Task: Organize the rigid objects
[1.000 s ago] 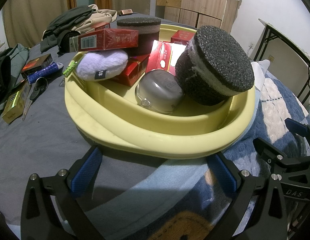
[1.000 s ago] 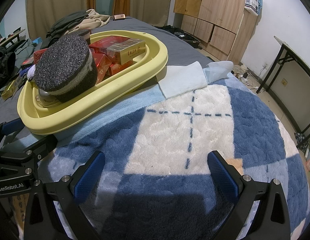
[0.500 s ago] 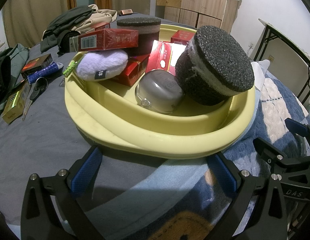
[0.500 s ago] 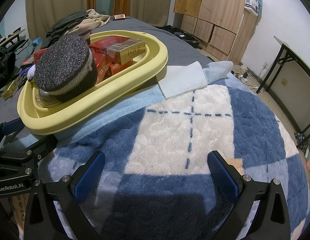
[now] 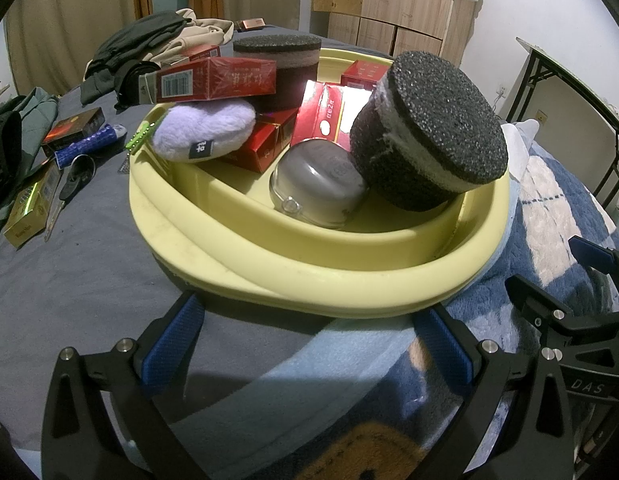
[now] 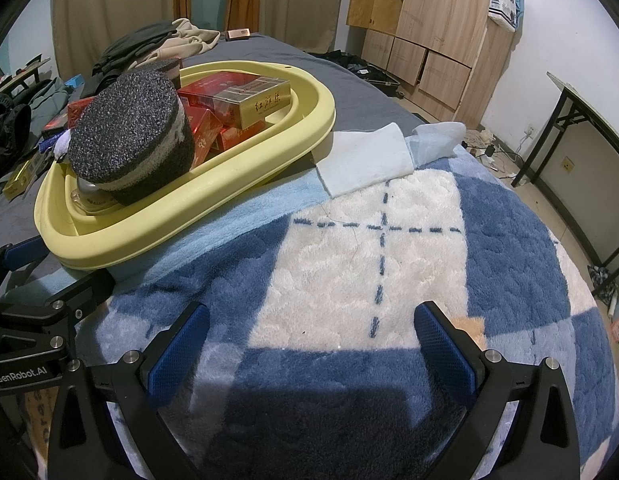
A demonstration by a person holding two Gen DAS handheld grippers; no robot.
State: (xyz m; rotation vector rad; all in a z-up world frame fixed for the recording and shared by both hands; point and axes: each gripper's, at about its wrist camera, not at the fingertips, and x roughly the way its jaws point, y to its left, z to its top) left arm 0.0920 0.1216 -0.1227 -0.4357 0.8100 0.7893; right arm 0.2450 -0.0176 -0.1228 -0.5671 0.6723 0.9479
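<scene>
A yellow oval basin [image 5: 309,280] [image 6: 237,168] sits on the bed, piled with red boxes [image 5: 217,80], a black-and-white round foam block [image 5: 429,132] [image 6: 129,140], a second dark round block [image 5: 277,52], a purple plush puff [image 5: 201,132] and a steel bowl [image 5: 317,184]. My left gripper [image 5: 305,344] stands open just in front of the basin's near rim, nothing between its fingers. My right gripper [image 6: 309,344] hangs open over the blue-and-white blanket [image 6: 369,260], to the right of the basin.
On the grey sheet left of the basin lie a yellow box [image 5: 29,208], scissors [image 5: 65,196], a blue tube [image 5: 89,144] and a dark box [image 5: 73,128]. Clothes [image 5: 149,48] are heaped behind. A pale blue cloth [image 6: 365,164] lies beside the basin. A black table frame [image 6: 569,132] stands right.
</scene>
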